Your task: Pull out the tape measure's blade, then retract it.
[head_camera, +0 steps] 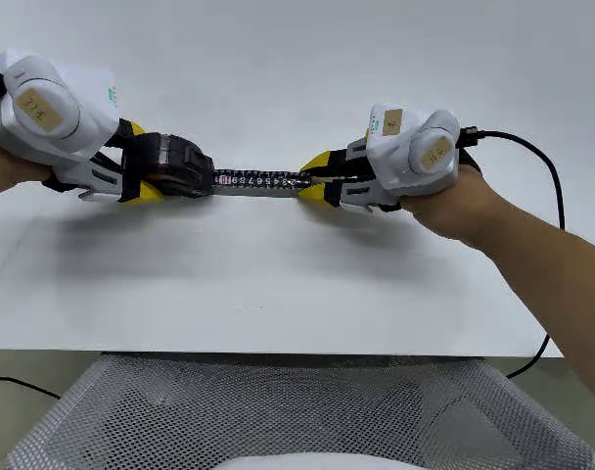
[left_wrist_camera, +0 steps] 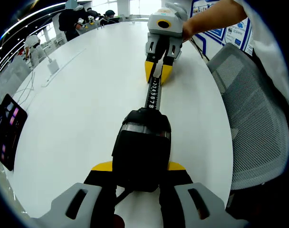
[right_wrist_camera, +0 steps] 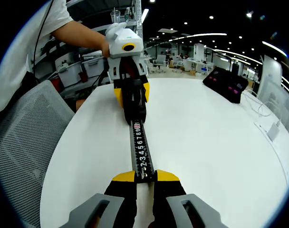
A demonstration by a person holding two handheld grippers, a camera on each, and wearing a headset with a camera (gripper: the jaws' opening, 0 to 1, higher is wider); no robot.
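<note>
A black tape measure case [head_camera: 175, 164] [left_wrist_camera: 142, 148] [right_wrist_camera: 134, 99] is held above the white table [head_camera: 278, 284], with my left gripper [head_camera: 139, 174] [left_wrist_camera: 140, 167] [right_wrist_camera: 131, 92] shut on its sides. A short length of numbered blade [head_camera: 261, 180] [left_wrist_camera: 153, 95] [right_wrist_camera: 140, 152] runs out of the case toward the right. My right gripper [head_camera: 313, 178] [right_wrist_camera: 144, 176] [left_wrist_camera: 158, 71] is shut on the blade's free end, its yellow-tipped jaws pinched together. The two grippers face each other, roughly a hand's width apart.
A grey mesh chair back [head_camera: 297, 411] sits at the table's near edge. A black cable [head_camera: 532, 157] trails from my right gripper across the table. Farther off are a dark tablet [left_wrist_camera: 9, 128] and people at the far end [left_wrist_camera: 82, 14].
</note>
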